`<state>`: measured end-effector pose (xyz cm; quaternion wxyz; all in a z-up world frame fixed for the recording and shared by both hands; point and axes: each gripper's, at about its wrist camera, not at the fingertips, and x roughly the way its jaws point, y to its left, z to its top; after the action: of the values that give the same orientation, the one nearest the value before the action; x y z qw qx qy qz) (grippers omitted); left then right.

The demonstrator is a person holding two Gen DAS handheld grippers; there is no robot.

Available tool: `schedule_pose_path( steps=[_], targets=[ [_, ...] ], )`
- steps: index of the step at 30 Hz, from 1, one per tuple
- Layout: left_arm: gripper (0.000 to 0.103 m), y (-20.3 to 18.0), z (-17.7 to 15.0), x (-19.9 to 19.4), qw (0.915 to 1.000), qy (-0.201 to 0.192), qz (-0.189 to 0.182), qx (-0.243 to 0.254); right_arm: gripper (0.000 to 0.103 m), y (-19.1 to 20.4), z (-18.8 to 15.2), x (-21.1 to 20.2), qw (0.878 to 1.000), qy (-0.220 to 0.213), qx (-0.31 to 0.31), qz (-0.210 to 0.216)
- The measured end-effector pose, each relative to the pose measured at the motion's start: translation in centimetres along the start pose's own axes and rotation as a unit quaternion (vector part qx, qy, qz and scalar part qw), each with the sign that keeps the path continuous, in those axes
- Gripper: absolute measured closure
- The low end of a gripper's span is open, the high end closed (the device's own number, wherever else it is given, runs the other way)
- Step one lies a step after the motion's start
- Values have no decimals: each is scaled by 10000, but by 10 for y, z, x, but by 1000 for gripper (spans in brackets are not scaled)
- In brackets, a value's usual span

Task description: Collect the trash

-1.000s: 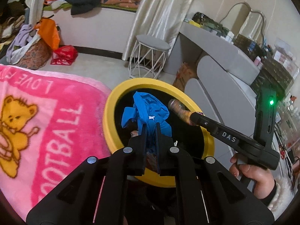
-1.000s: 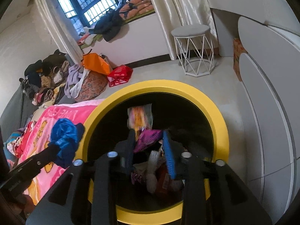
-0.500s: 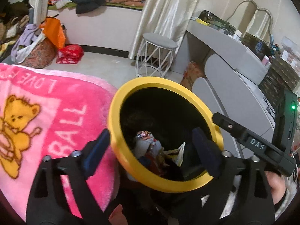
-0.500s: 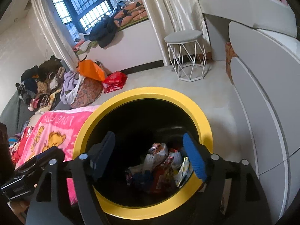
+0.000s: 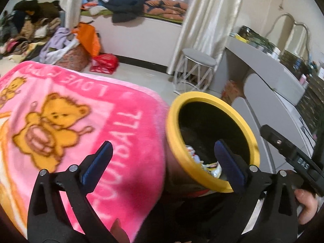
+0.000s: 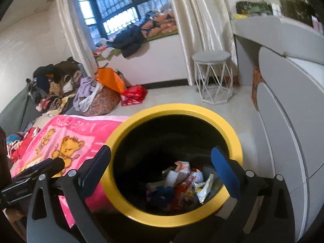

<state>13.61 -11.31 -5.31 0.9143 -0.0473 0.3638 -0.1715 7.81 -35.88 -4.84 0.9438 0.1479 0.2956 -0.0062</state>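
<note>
Left gripper (image 5: 162, 159): jaws opening and wide apart, nothing between the two blue-faced pads; one pad stands over the pink blanket (image 5: 81, 121), the other over the mouth of the bin (image 5: 212, 101). Right gripper (image 6: 161, 165): jaws likewise opening, spread wide and empty, straddling the bin's mouth. Both grippers are black, with two round screw heads on each side. One hand (image 5: 305, 204) shows at the lower right edge of the left wrist view, gripping the right gripper's handle.

One bin: round, dark inside, with a smooth yellow ring rim, standing on the floor against the blanket's corner edge. The trash (image 6: 186, 184) lies at its bottom: a loose heap of crumpled, glossy wrappers, white, red and yellow, with one blue wad among them; the number of pieces cannot be told.

One fleecy blanket printed with yellow bears and white lettering. One round grey stool (image 6: 212, 77) on a white wire frame stands beyond the bin, before pale curtains
</note>
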Motion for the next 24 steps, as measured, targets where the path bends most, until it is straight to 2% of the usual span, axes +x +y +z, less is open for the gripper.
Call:
schedule_pose_path(
  steps=[8,14,19,24],
  targets=[
    [11,25,-17,-47,9966,-600,565,-90,6,43,-20,-28,9962,-662,-524,216],
    [11,36,-37,-82,9904,-1063,878,-73,6,67,-39,-49,9868,-1319,-928,169],
    [11,38,-49,-102,9843,-1319,1170,-32,6,74,-46,-62,9810,-1613,-1054,209],
    [11,43,-54,-109,9821,-1409,1249,-91,6,84,-54,-64,9768,-1694,-1298,169]
  ],
)
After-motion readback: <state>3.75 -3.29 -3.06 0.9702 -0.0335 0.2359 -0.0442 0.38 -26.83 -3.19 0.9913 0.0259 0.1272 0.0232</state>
